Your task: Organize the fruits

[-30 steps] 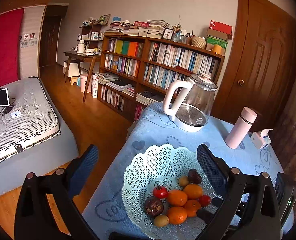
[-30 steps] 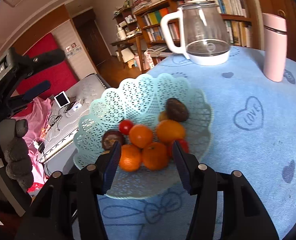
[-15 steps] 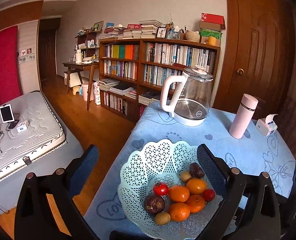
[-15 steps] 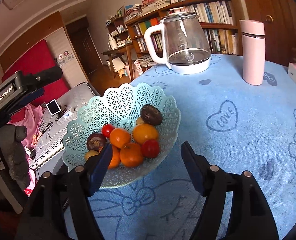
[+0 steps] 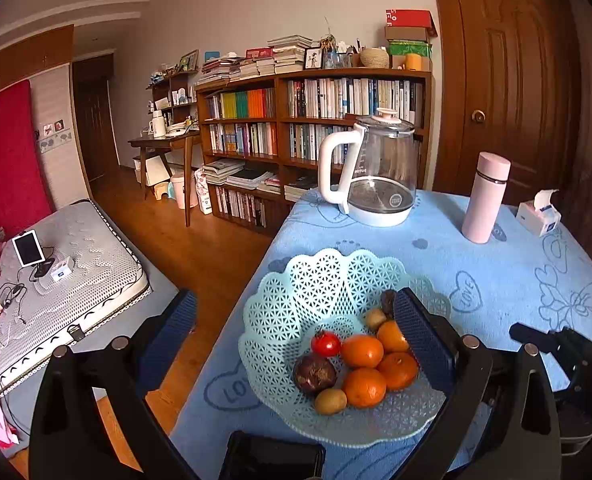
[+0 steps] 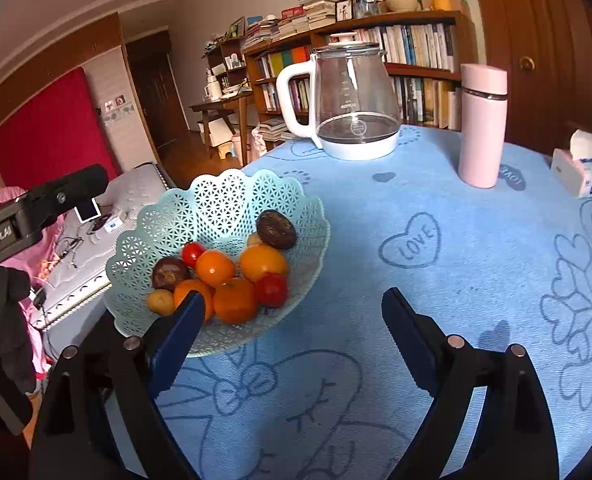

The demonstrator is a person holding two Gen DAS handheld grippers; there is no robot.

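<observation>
The right gripper (image 6: 291, 320) stands with its blue-padded jaws spread wide and nothing between them, low over the light blue tablecloth with heart prints (image 6: 476, 280). The left gripper (image 5: 296, 316) is likewise wide apart and empty. Ahead and to the left of the right gripper sits the pale green perforated plastic basket with a scalloped rim (image 6: 223, 200), holding all the fruit: round orange tangerines (image 6: 215, 267), small red tomatoes (image 6: 271, 289), dark purple-brown passion fruits (image 6: 276, 229) and a small brownish kiwi (image 6: 160, 302). The left gripper's right pad hangs over the basket's near-right side.

Likely risk: the fruits lie heaped and touching, so closing on one tangerine may nudge its neighbours and send a tomato rolling over the shallow rim. The light basket may also slide on the cloth if a pad catches its lattice.

Compared with half a second ago, the right gripper has drawn back and rightward, its jaws wider; the basket now lies mostly outside them.
</observation>
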